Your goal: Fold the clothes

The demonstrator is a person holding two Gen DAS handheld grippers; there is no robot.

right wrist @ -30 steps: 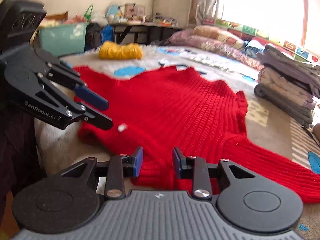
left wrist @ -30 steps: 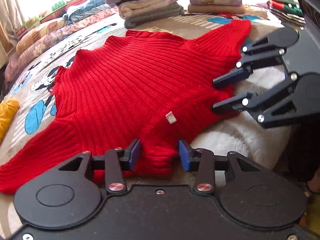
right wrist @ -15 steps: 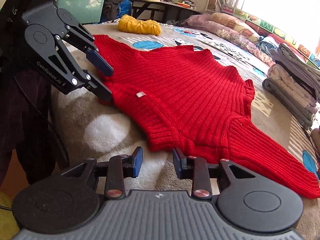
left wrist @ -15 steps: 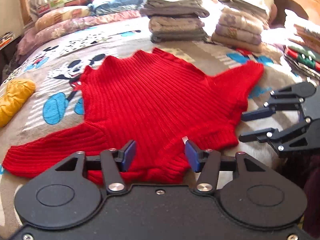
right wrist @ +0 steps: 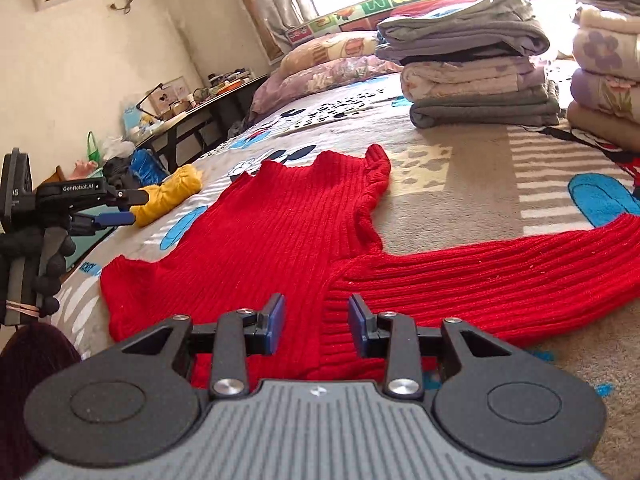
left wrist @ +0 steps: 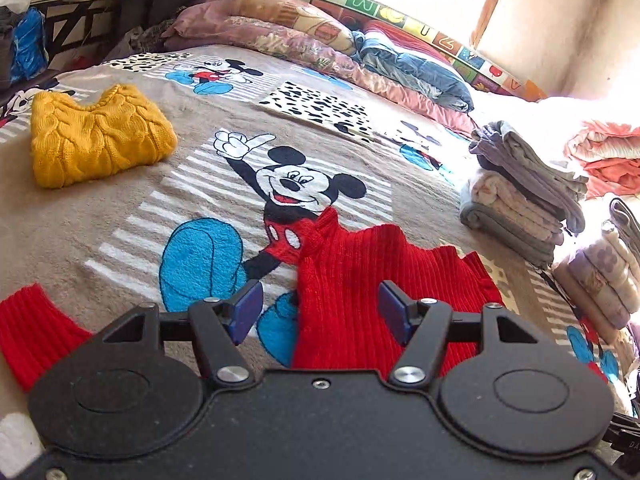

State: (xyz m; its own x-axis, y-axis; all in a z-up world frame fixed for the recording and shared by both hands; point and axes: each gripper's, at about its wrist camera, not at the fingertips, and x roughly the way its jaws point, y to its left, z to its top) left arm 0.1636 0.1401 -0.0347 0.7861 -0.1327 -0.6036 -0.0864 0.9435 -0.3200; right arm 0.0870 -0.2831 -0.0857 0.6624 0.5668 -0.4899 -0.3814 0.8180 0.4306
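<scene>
A red ribbed sweater point(right wrist: 280, 232) lies spread flat on the bed, one sleeve point(right wrist: 500, 268) stretching off to the right. My right gripper point(right wrist: 316, 320) hovers over the spot where that sleeve joins the body; its jaws are opening and the pads press on nothing. In the left wrist view the sweater point(left wrist: 360, 280) lies below and beyond my left gripper point(left wrist: 320, 308), whose jaws are opening wide with no cloth pinched. A red sleeve end point(left wrist: 32, 332) shows at lower left. The left gripper point(right wrist: 138, 208) also appears at the bed's left edge, held by a black-gloved hand point(right wrist: 48, 256).
A folded yellow knit sweater point(left wrist: 96, 136) lies on the cartoon-print blanket point(left wrist: 120, 232) at far left. Stacks of folded clothes point(right wrist: 472, 64) stand beyond the red sweater on the right. Pillows and quilts point(left wrist: 320, 40) line the window side. A cluttered table point(right wrist: 192, 108) stands by the wall.
Both grippers have swung and rolled. The left one has left the sweater's near edge, moved left, and its jaws have widened. The right one now sits over the sleeve joint.
</scene>
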